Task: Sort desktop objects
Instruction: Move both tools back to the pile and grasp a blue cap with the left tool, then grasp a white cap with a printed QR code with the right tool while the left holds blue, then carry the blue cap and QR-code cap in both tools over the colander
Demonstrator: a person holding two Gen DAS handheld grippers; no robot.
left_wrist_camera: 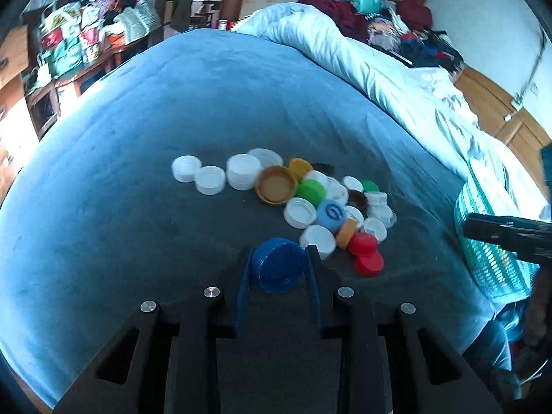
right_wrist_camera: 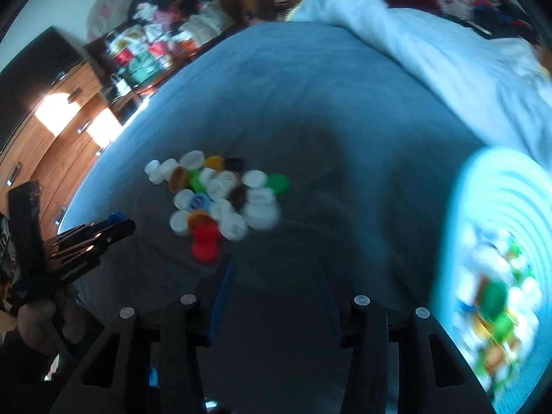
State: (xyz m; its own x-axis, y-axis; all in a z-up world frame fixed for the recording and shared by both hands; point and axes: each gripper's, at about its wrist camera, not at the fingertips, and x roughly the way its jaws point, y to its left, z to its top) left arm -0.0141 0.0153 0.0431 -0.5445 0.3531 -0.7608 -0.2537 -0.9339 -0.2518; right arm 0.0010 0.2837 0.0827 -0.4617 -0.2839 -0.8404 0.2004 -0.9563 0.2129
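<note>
My left gripper (left_wrist_camera: 278, 258) is shut on a dark blue bottle cap (left_wrist_camera: 277, 265), held just above the blue bedspread (left_wrist_camera: 172, 110). It also shows at the left of the right wrist view (right_wrist_camera: 114, 222). A pile of bottle caps (left_wrist_camera: 303, 200) in white, green, orange, brown, blue and red lies ahead of it, also seen in the right wrist view (right_wrist_camera: 220, 196). My right gripper (right_wrist_camera: 276, 272) is open and empty, near the red caps (right_wrist_camera: 205, 241). A turquoise basket (right_wrist_camera: 496, 241) at the right holds several caps (right_wrist_camera: 496, 310); it also shows in the left wrist view (left_wrist_camera: 490, 258).
A pale rumpled duvet (left_wrist_camera: 362, 62) lies along the far right of the bed. Wooden drawers (right_wrist_camera: 51, 131) and a cluttered shelf (left_wrist_camera: 76, 45) stand to the left. Clothes (left_wrist_camera: 396, 24) are heaped at the bed's far end.
</note>
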